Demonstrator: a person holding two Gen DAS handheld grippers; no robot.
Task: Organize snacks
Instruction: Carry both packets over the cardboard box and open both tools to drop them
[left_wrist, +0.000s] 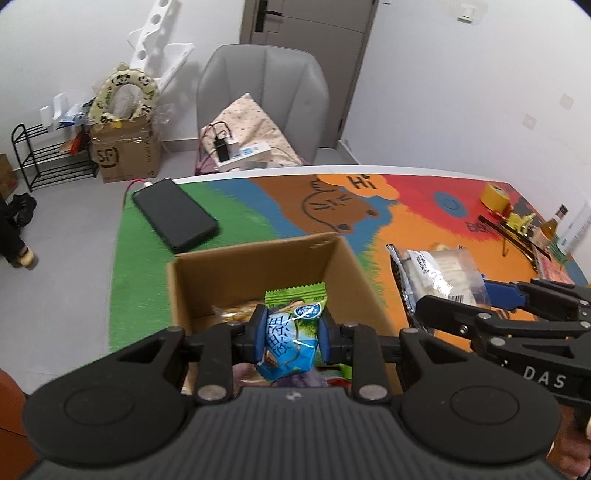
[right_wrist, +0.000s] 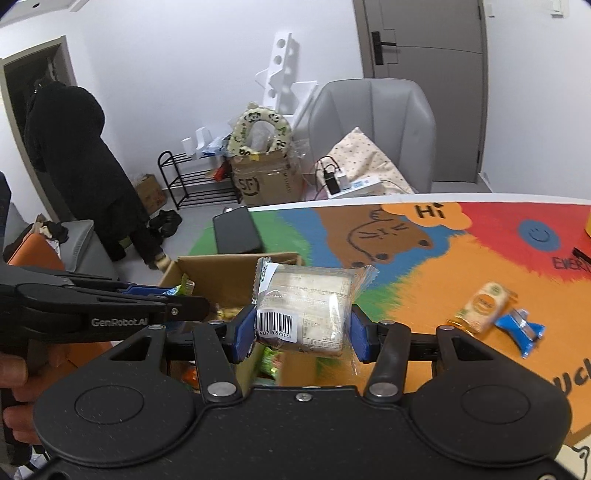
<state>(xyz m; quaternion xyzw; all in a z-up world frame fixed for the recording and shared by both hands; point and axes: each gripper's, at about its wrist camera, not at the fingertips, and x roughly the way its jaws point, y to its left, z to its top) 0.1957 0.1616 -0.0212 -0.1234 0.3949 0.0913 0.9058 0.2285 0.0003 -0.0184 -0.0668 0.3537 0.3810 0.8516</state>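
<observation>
Snacks ride in both grippers: left gripper (left_wrist: 291, 338) jaws clamp a blue-green packet (left_wrist: 290, 332) over the cardboard box (left_wrist: 255, 266); right gripper (right_wrist: 301, 328) jaws clamp a clear-wrapped cake (right_wrist: 308, 306) at the box's three o'clock. Release low, one at a time.

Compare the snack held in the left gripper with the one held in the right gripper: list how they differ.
The green-and-blue snack packet is opaque and printed; the clear-wrapped pastry shows its pale contents and bears a barcode label.
The packet is narrow, so the left gripper pinches it nearly closed; the pastry is wider and spreads the right gripper further.
Both are sealed snacks, gripped at their sides near the cardboard box.
</observation>
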